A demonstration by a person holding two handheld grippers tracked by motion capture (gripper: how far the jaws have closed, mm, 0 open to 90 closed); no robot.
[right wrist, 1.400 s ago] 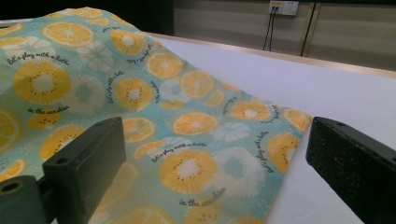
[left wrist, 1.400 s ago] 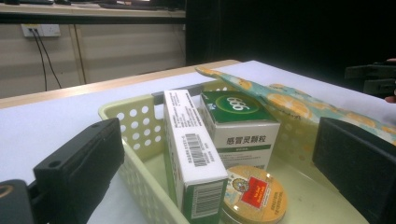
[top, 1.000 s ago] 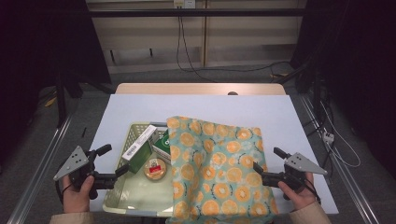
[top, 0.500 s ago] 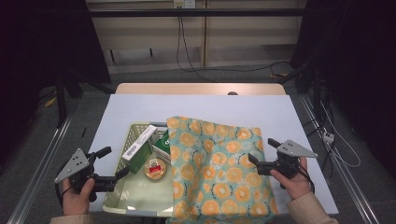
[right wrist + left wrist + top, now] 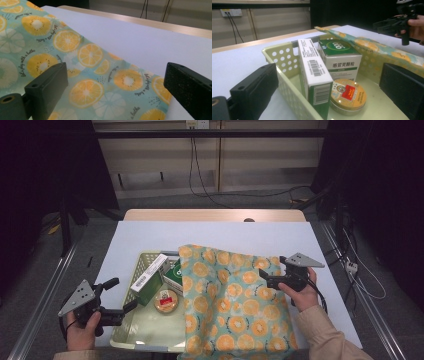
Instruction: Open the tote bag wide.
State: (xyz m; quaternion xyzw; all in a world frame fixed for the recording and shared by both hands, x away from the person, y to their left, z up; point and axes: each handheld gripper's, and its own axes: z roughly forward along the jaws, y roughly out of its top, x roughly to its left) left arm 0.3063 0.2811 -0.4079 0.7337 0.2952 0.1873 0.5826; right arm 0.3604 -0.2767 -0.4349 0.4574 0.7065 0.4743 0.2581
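Directly below the wide-open right claw (image 5: 116, 85) lies the orange-print cloth (image 5: 75, 67), ungripped.

The left tool (image 5: 322, 100) has its two black jaws wide apart, one outside the near wall of the pale green perforated basket (image 5: 279, 53), the other inside it, so that wall sits between them with nothing clamped. Inside the basket a tall white and green box with a barcode (image 5: 315, 72) stands upright, touching a round gold tin with a red label (image 5: 347, 96) lying flat beside it. Behind those sits a white and green box with Chinese lettering (image 5: 340, 58). An orange-print cloth (image 5: 374, 48) drapes over the basket's far side. The other tool (image 5: 398, 21) hangs above the white surface (image 5: 234, 62), held in a hand (image 5: 417, 26).
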